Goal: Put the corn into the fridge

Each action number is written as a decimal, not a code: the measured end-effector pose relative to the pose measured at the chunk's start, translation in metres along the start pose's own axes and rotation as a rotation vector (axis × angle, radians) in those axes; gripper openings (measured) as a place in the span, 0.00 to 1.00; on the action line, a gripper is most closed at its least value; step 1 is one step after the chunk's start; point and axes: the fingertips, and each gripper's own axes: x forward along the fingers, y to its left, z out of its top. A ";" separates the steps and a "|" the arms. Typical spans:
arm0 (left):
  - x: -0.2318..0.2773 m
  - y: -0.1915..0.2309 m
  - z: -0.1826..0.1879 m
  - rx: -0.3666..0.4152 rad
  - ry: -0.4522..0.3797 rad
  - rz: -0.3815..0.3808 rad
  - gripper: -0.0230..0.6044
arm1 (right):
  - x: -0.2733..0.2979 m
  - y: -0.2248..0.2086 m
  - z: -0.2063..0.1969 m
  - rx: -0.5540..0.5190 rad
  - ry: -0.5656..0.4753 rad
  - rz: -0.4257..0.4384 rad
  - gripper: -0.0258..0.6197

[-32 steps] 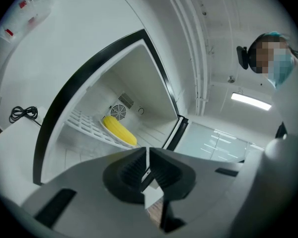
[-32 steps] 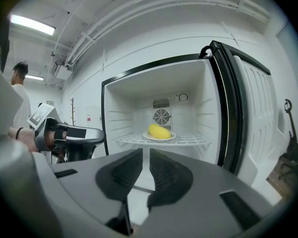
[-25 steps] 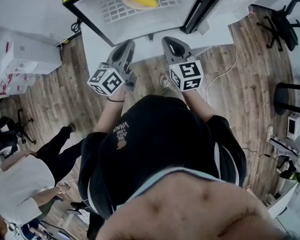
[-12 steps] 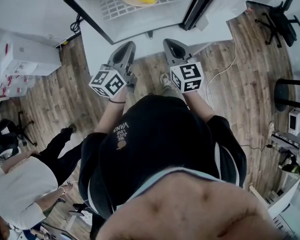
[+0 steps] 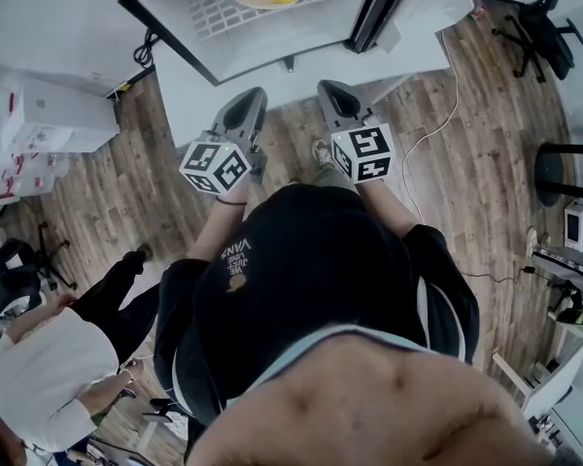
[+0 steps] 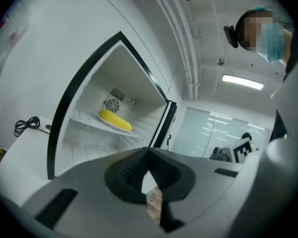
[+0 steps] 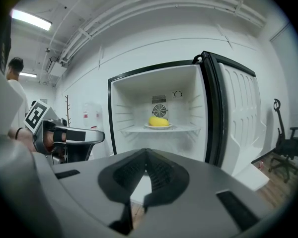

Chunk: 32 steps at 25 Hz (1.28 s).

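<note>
Yellow oblong corn (image 7: 159,121) on rnd white plate (image 7: 169,126) in white fridge (image 7: 129,103); grey plastic left tool (image 6: 148,151) & right tool (image 7: 145,153) closed, empty.

Left claw (image 5: 255,95) closed, empty; right claw (image 5: 329,87) likewise.

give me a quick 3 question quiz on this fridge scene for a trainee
1. Multiple choice: where is the corn? A on the floor; B inside the fridge, on a plate; C on a cardboard box.
2. True or false: the fridge's door stands open.
3. Fill in: the fingers of the left gripper and the right gripper are ____, with nothing between them.

Key: 1 B; 2 true; 3 shut.
</note>
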 end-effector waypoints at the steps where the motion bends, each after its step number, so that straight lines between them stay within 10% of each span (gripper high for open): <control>1: -0.001 -0.001 -0.001 0.003 0.002 -0.001 0.07 | -0.002 0.000 -0.001 0.001 0.001 -0.003 0.06; 32: -0.020 -0.006 -0.012 -0.023 0.002 0.001 0.07 | -0.023 0.011 -0.010 0.000 0.005 -0.025 0.06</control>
